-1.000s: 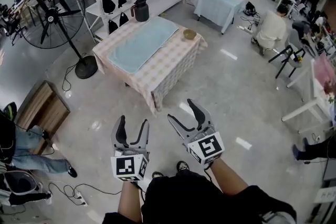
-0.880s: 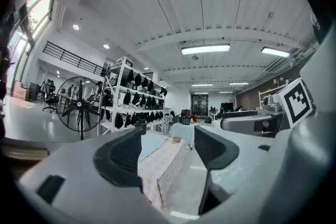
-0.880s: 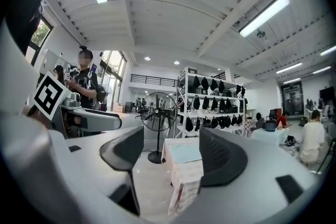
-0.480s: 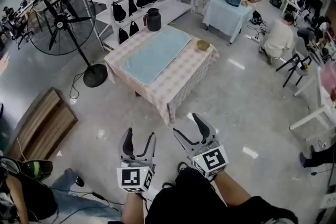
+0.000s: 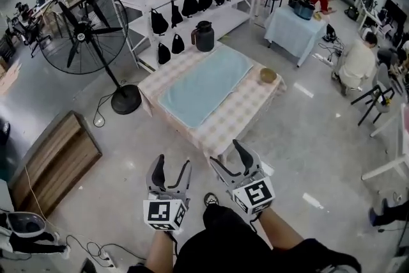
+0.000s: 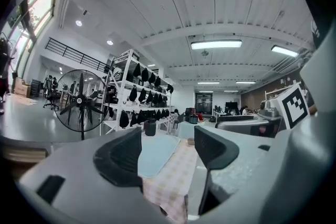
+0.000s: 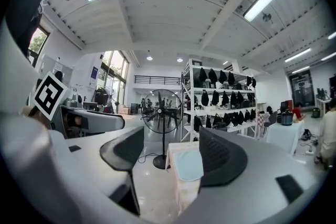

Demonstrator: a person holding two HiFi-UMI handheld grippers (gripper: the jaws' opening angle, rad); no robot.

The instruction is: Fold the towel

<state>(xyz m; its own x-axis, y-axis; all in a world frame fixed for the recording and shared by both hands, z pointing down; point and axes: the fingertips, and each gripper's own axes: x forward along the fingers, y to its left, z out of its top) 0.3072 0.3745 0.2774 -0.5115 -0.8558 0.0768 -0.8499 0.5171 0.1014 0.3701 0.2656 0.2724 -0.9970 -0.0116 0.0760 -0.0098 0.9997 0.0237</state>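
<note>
A pale blue towel [image 5: 206,85] lies spread flat on a table with a checked cloth [image 5: 239,110], some way ahead of me. It also shows between the jaws in the left gripper view as the towel [image 6: 156,153] and in the right gripper view as the towel [image 7: 189,163]. My left gripper [image 5: 171,165] is held low near my body, open and empty. My right gripper [image 5: 227,153] is beside it, open and empty too. Both are well short of the table.
A black jug [image 5: 204,36] stands at the table's far end and a small bowl [image 5: 268,75] at its right side. A standing fan [image 5: 86,32] is to the left, shelves with black bags [image 5: 192,3] behind, a wooden bench [image 5: 51,158] at left, people seated at right.
The table and towel have come closer and shifted toward the middle of the head view as I walk up. Both grippers stay open and held as before.
</note>
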